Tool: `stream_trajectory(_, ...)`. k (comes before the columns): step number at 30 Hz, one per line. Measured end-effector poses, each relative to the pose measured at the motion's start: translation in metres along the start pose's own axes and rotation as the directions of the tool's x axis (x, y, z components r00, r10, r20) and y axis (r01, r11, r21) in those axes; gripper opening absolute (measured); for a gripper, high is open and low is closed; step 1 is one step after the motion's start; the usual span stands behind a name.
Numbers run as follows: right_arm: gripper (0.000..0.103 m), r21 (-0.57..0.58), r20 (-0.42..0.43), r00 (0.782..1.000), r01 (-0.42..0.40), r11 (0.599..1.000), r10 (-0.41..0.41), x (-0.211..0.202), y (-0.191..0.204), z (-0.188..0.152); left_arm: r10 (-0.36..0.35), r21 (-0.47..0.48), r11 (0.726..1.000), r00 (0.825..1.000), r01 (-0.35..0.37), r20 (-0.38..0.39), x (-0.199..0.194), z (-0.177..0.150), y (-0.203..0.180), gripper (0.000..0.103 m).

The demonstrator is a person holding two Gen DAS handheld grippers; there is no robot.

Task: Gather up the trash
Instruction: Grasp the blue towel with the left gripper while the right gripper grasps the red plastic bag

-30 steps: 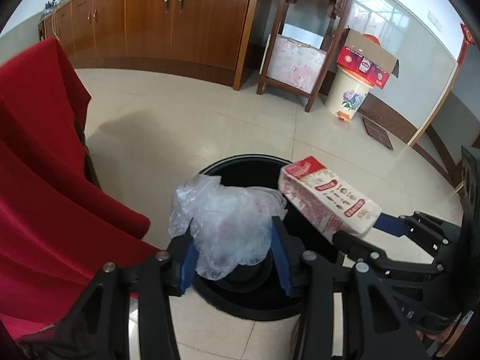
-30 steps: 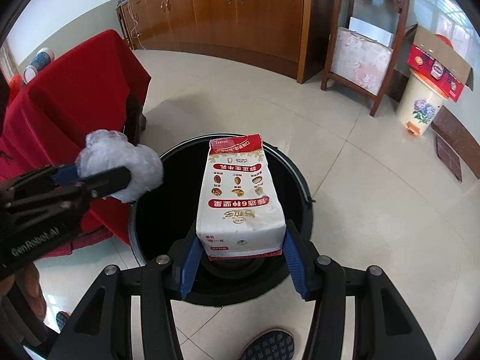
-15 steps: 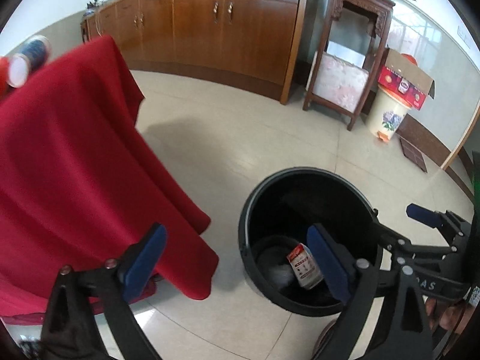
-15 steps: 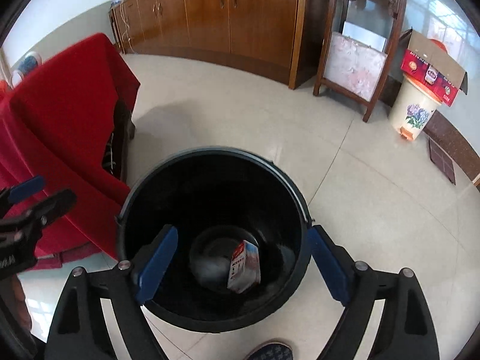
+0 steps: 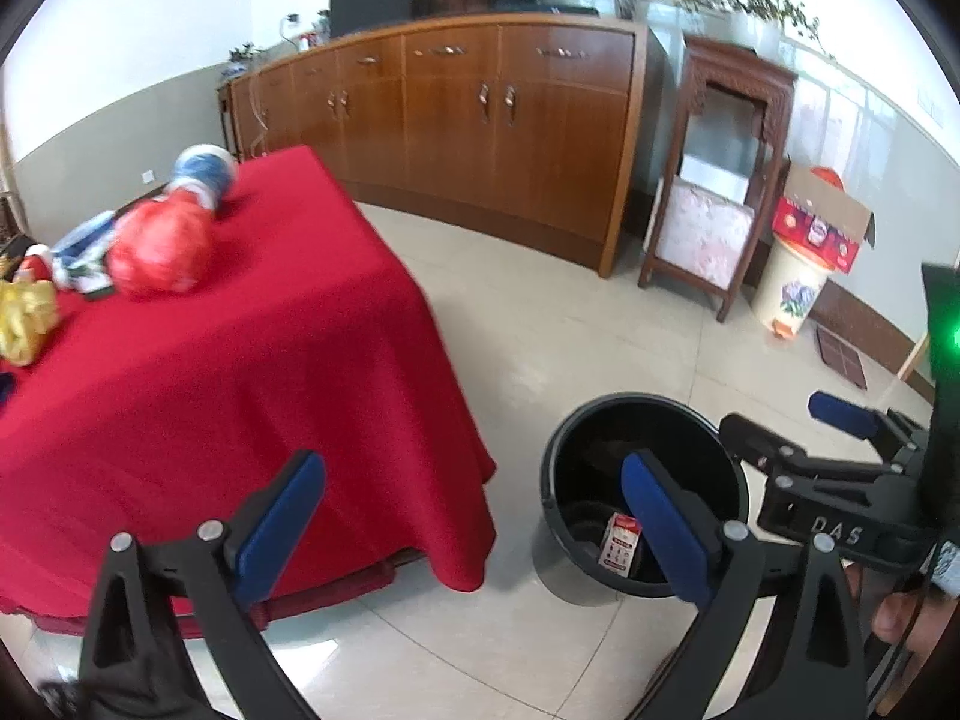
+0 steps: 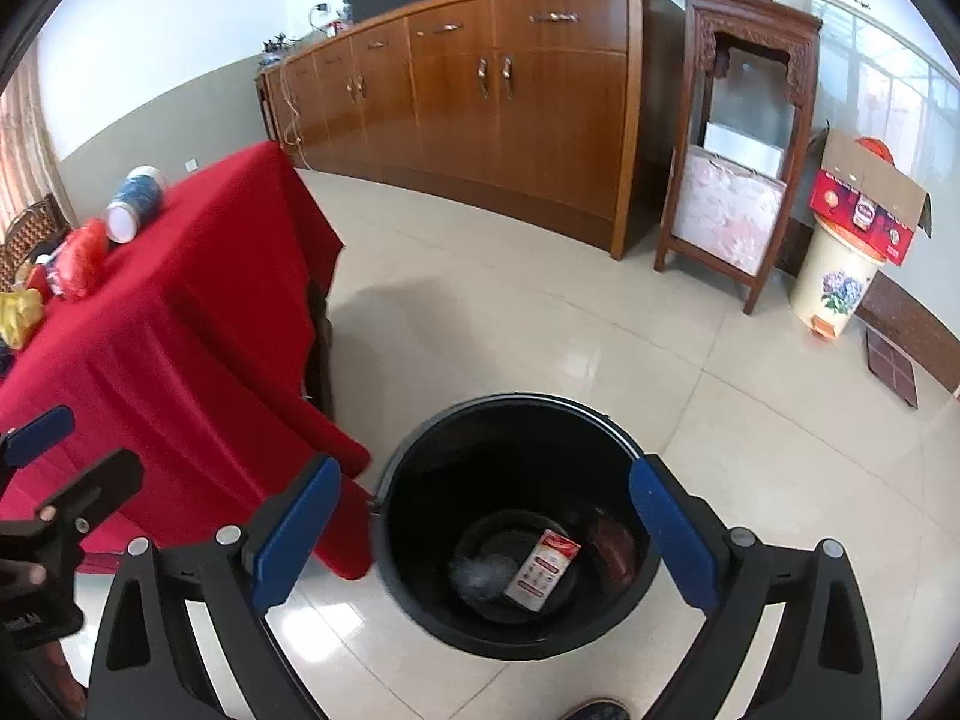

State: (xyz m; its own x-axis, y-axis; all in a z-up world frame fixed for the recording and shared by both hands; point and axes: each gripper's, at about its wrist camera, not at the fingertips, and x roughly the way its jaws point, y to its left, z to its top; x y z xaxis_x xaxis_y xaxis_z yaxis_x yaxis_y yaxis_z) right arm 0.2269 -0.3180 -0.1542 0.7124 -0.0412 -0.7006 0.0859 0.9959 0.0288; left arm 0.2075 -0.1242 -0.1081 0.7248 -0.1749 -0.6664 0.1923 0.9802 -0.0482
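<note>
A black bin (image 6: 516, 402) stands on the tiled floor beside a table under a red cloth (image 6: 180, 330). Inside the bin lie a red-and-white carton (image 6: 543, 567) and a crumpled clear plastic bag (image 6: 483, 570). My right gripper (image 6: 483, 504) hangs above the bin, its jaws opening with nothing between them. My left gripper (image 5: 474, 498) hovers over the table's corner (image 5: 240, 360) left of the bin (image 5: 558, 468), its jaws also opening and empty. On the table lie a red bag (image 5: 159, 249), a blue-and-white cup (image 5: 201, 171) and a yellow wrapper (image 5: 24, 318).
A long wooden cabinet (image 6: 480, 90) lines the far wall, with a carved wooden stand (image 6: 738, 180) to its right. Next to the stand, a cream pedal bin (image 6: 834, 288) carries an open cardboard box (image 6: 870, 204). A shoe tip (image 6: 591, 711) shows at the bottom edge.
Both grippers opened and dropped the plastic bag and the carton into the bin. Both then rose, and the left one swung left toward the table.
</note>
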Motion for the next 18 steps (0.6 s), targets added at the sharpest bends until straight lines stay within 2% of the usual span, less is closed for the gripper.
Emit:
stream_trajectory(7, 0.099, -0.033, 0.035, 0.995, -0.091, 0.995, 0.092, -0.022, 0.039, 0.002, 0.05, -0.069, 0.997, 0.996, -0.046, 0.067, -0.038, -0.005, 0.037, 0.1)
stream_trajectory(18, 0.099, -0.172, 0.108, 0.967, -0.212, 0.962, 0.232, -0.068, 0.122, 0.013, 0.158, -0.21, 0.969, 0.979, -0.129, 0.129, -0.087, -0.028, 0.115, 0.1)
